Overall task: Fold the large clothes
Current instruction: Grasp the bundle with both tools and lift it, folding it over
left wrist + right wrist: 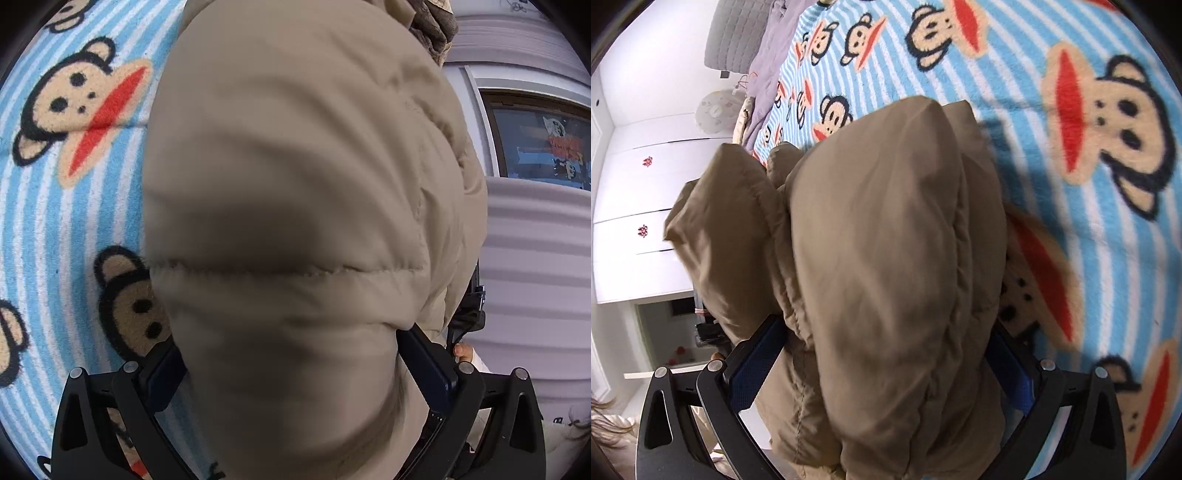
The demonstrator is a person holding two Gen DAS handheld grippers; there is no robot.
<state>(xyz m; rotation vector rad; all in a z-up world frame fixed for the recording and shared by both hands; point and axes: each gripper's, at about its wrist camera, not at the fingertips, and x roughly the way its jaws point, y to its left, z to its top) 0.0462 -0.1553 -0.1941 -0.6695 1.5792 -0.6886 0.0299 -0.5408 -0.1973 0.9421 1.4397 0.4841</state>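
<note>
Both grippers, left [291, 373] & right [875, 365], jaws clamped on puffy tan jacket [879, 240], filling frame centre, lifted off monkey-print blanket [1071, 55], prob. to bring one edge over for a fold.

Each wrist camera looks forward along its own claw, pressed so close to the beige padded jacket [288, 206] that it fills mid-frame. Both views share the jacket and the striped monkey-print blanket [1052, 122]: left of the jacket in the left view, right and above in the right view.
</note>
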